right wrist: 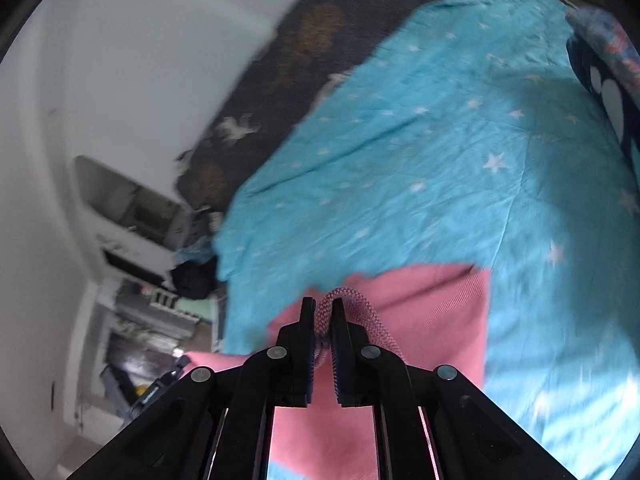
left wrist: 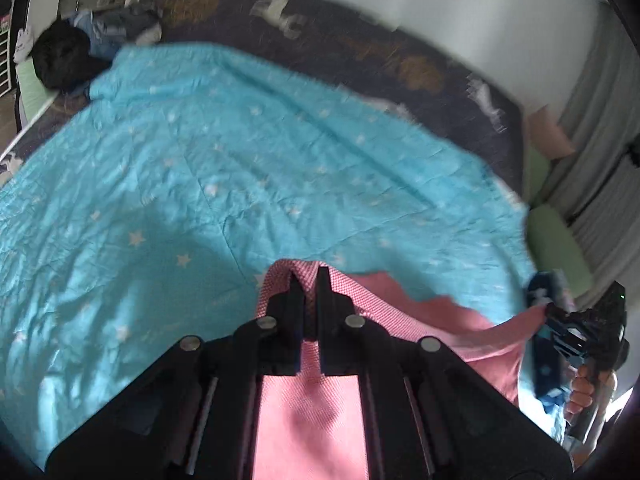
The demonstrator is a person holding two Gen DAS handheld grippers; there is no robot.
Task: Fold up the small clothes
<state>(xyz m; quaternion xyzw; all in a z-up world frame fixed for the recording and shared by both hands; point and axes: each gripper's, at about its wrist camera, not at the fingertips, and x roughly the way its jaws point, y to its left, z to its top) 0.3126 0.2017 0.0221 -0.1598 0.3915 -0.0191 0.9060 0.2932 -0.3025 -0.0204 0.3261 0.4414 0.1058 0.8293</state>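
A small pink garment (left wrist: 312, 408) with a pink-and-white knit band hangs stretched between my two grippers above a turquoise star-print blanket (left wrist: 224, 168). My left gripper (left wrist: 309, 280) is shut on the knit band at one end. My right gripper (right wrist: 323, 308) is shut on the knit band (right wrist: 360, 312) at the other end, with the pink cloth (right wrist: 432, 312) spreading below it. In the left wrist view the right gripper (left wrist: 560, 320) shows at the far right, held by a hand, with the pink cloth running to it.
The blanket (right wrist: 440, 160) covers a bed with a dark animal-print sheet (left wrist: 360, 40). A dark garment pile (left wrist: 68, 56) lies at the far left corner. A patterned dark cloth (right wrist: 608, 80) lies at the right. White wall, shelves (right wrist: 132, 208) and curtain (left wrist: 600, 120) border the bed.
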